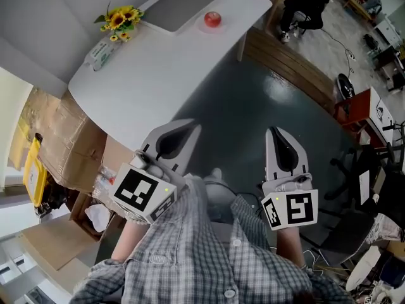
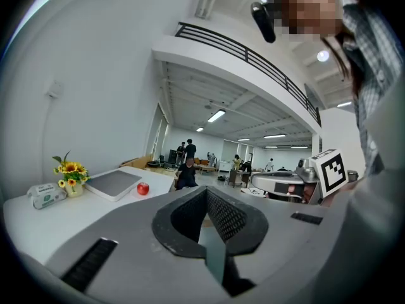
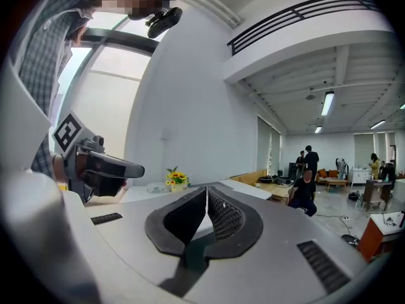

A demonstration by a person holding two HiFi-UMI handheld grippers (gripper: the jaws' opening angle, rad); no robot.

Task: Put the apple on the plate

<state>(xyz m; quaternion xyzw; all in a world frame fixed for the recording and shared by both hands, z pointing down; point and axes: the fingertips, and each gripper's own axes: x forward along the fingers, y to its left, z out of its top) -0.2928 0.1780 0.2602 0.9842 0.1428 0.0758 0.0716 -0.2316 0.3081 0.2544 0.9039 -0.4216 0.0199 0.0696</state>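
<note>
A red apple (image 1: 212, 19) (image 2: 143, 188) rests on the white table (image 1: 158, 68), just right of a flat grey rectangular plate (image 1: 179, 7) (image 2: 114, 183). Both grippers hang close to my body over the dark floor, well short of the table. My left gripper (image 1: 188, 130) (image 2: 205, 192) is shut with nothing in it and points toward the table's near edge. Equally shut and empty, my right gripper (image 1: 274, 132) (image 3: 207, 192) is level with it on the right. The apple does not show in the right gripper view.
A vase of sunflowers (image 1: 119, 21) (image 2: 71, 170) (image 3: 176, 178) and a tissue pack (image 1: 101, 52) (image 2: 45, 195) stand at the table's left end. Cardboard boxes (image 1: 57, 138) lie under the table's left side. A seated person (image 1: 304, 5) and office clutter (image 1: 373, 125) fill the right.
</note>
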